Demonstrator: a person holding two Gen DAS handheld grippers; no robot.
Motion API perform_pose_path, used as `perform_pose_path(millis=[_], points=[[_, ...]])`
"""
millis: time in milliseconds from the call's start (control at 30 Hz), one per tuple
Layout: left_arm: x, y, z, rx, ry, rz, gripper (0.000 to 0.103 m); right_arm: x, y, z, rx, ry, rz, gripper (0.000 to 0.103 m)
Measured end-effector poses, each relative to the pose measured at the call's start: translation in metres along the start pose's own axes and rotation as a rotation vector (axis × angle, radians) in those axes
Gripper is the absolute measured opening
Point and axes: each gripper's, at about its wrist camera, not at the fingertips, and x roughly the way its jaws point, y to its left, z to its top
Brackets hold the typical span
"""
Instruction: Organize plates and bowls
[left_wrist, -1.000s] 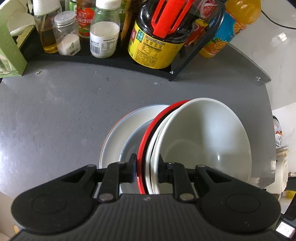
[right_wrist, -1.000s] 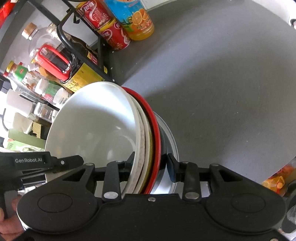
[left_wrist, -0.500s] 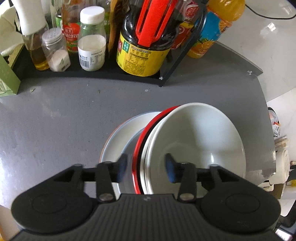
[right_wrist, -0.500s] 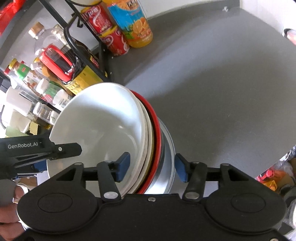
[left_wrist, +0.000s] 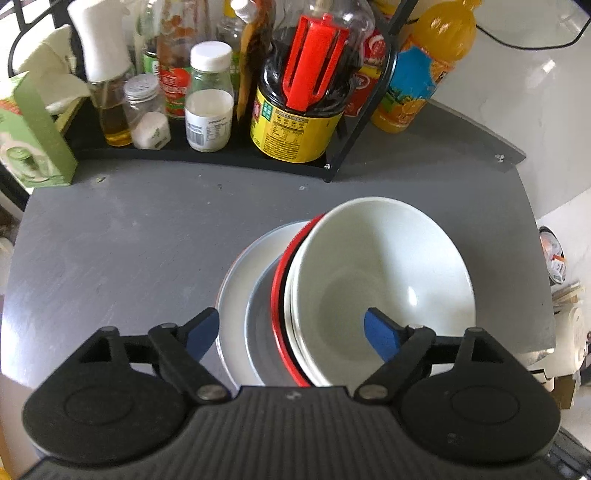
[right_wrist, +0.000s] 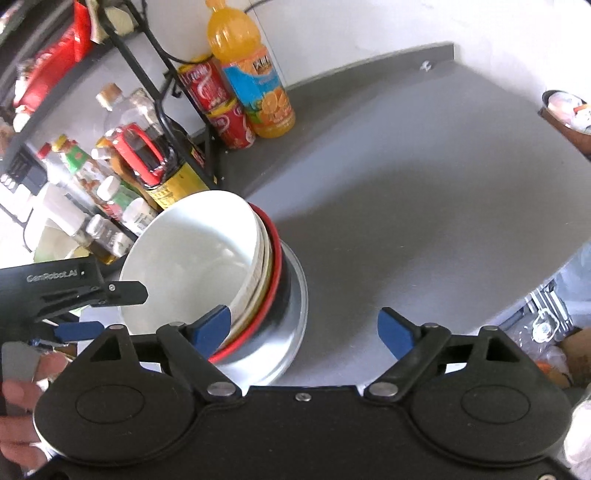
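A stack of dishes stands on the grey table (left_wrist: 129, 240). A large white bowl (left_wrist: 384, 280) is on top, nested in other bowls, one with a red rim (left_wrist: 277, 295), all on a white plate (left_wrist: 236, 291). The stack also shows in the right wrist view, with the white bowl (right_wrist: 192, 258) above the plate (right_wrist: 295, 295). My left gripper (left_wrist: 291, 332) is open, its fingers spread either side of the stack's near edge and above it. My right gripper (right_wrist: 304, 330) is open and empty, pulled back from the stack. The left gripper's body (right_wrist: 74, 288) shows at the left of the right wrist view.
A black rack (left_wrist: 343, 147) with sauce bottles, jars and a yellow-labelled jug (left_wrist: 295, 122) lines the table's back. An orange juice bottle (right_wrist: 251, 85) and red cans (right_wrist: 225, 110) stand beside it. A green box (left_wrist: 33, 140) is at the far left. The table's edge runs close on the right.
Both grippers were shut on the stack's rim a second ago. Both have opened wide and drawn back and up; the stack now rests on the table.
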Motion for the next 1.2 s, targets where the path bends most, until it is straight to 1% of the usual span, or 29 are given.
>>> perform_pose_path(millis=[167,233,333,433,533,667,733,767,867,967,1033,1200], points=[[-0.022,-0.009,-0.018,0.021,-0.035,0.031,0.088,-0.033,-0.016,-0.018,0.012,-0.039,0.008,0.086],[-0.034,-0.012,-0.028,0.029,-0.044,0.021,0.089,-0.042,-0.021,-0.025,0.013,-0.049,0.016,0.087],[-0.051,-0.019,-0.044,0.062,-0.077,0.030,0.093,-0.056,-0.027,-0.037,0.013,-0.058,0.015,0.087],[-0.066,-0.021,-0.060,0.053,-0.095,0.007,0.094,-0.071,-0.032,-0.049,0.021,-0.085,-0.002,0.089],[-0.079,-0.025,-0.076,0.075,-0.110,0.023,0.094,-0.085,-0.039,-0.060,0.028,-0.102,0.000,0.089],[-0.094,-0.027,-0.096,0.091,-0.122,0.009,0.094,-0.103,-0.048,-0.073,0.036,-0.132,-0.012,0.096],[-0.102,-0.027,-0.106,0.100,-0.128,0.013,0.095,-0.112,-0.052,-0.078,0.040,-0.147,-0.021,0.097],[-0.105,-0.028,-0.110,0.107,-0.133,0.016,0.095,-0.117,-0.054,-0.080,0.042,-0.157,-0.023,0.100],[-0.114,-0.030,-0.124,0.123,-0.142,0.018,0.095,-0.129,-0.059,-0.087,0.038,-0.180,-0.039,0.100],[-0.122,-0.030,-0.135,0.135,-0.150,0.004,0.095,-0.139,-0.062,-0.094,0.031,-0.194,-0.052,0.101],[-0.128,-0.030,-0.142,0.139,-0.159,-0.006,0.101,-0.146,-0.065,-0.099,0.024,-0.206,-0.051,0.101],[-0.142,-0.035,-0.158,0.173,-0.194,-0.009,0.102,-0.162,-0.072,-0.113,0.021,-0.237,-0.051,0.103]])
